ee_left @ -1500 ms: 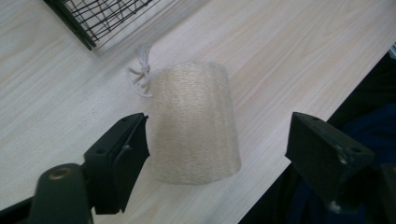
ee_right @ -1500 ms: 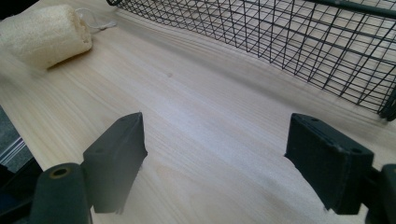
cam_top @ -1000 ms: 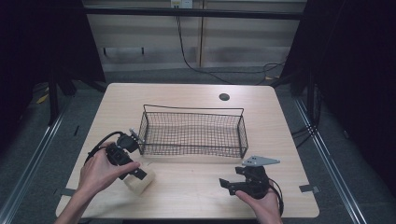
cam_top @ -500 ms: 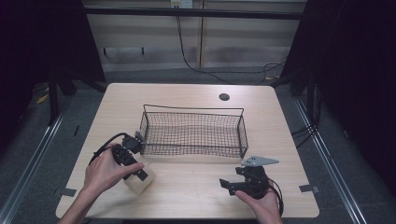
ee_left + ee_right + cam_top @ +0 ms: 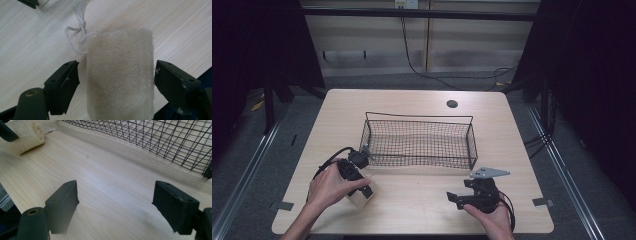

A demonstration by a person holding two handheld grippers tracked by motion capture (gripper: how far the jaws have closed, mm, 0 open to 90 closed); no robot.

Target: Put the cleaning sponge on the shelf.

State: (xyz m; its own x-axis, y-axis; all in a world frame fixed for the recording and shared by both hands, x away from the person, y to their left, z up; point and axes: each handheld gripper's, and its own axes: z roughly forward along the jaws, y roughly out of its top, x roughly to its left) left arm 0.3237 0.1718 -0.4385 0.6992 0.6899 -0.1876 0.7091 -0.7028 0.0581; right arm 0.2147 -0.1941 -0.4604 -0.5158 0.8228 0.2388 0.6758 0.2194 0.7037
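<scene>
Jaws of your left gripper (image 5: 116, 82) stand wide on either side of the loofah pad (image 5: 120, 75); the right jaw sits just at the pad's fuzzy edge, the left jaw a small gap off it; nothing is clamped. The pad lies flat on the table (image 5: 412, 200) near its front left corner, its white string loop (image 5: 77, 37) trailing off the far end onto the wood. From above, your left hand (image 5: 329, 185) has the gripper angled down over the pad; your right gripper (image 5: 457, 199) rests low at the front right, jaws spread wide over bare wood, gripping nothing. Beyond both, the wire basket (image 5: 419, 142) stands mid-table, just behind your left hand; farther back, a dark round hole (image 5: 452, 104) marks the tabletop near the rear edge.
</scene>
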